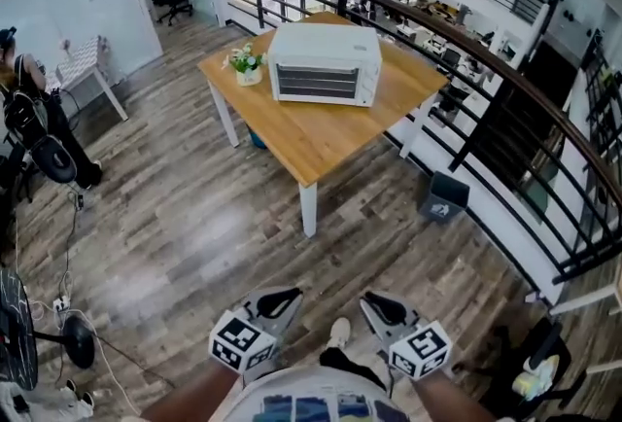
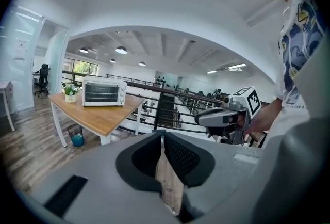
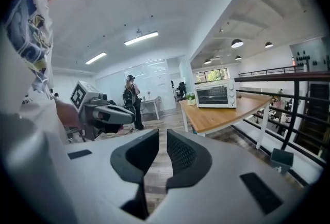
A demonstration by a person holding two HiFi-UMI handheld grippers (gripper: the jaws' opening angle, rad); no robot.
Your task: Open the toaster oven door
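Facing toaster oven (image 1: 325,63) near table (image 1: 321,143) far corner, door (image 1: 313,83) shut. Left gripper (image 2: 163,135) clenched, empty; right gripper (image 3: 162,132) slit apart, empty. I expect stiff door, light body; grasp door top edge.

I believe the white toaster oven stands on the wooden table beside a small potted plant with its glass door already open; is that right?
Not quite: the white toaster oven does stand on the wooden table beside the small potted plant, but its glass door is shut, as the head view shows.
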